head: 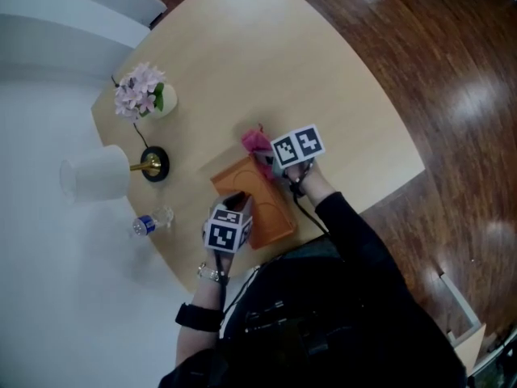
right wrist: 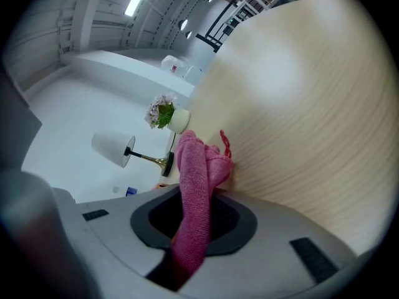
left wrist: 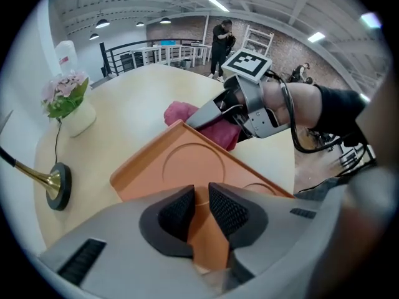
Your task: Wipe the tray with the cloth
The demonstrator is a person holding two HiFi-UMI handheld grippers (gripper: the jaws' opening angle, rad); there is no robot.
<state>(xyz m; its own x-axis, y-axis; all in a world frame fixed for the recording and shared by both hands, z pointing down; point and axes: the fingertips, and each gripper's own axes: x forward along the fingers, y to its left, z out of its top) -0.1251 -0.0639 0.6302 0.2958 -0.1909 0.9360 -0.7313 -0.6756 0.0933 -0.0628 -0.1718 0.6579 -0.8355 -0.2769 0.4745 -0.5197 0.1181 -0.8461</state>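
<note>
An orange tray (head: pixel 257 203) with round recesses lies tilted on the light wooden table, its near rim raised. My left gripper (head: pixel 234 208) is shut on that near rim; in the left gripper view the tray (left wrist: pixel 187 161) runs away from the jaws (left wrist: pixel 201 212). A pink cloth (head: pixel 257 144) sits at the tray's far edge, and my right gripper (head: pixel 279 166) is shut on it. The right gripper view shows the cloth (right wrist: pixel 196 179) bunched between the pads (right wrist: pixel 194 220) and resting against the tabletop. From the left gripper view, the right gripper (left wrist: pixel 215 114) holds the cloth (left wrist: pixel 209 126) just past the tray's far rim.
A vase of pink flowers (head: pixel 144 94), a lamp with a white shade (head: pixel 97 172) on a black base (head: pixel 154 163), and a small water bottle (head: pixel 150 224) stand along the table's left edge. The table edge (head: pixel 242 277) is close below the tray. Wooden floor lies at the right.
</note>
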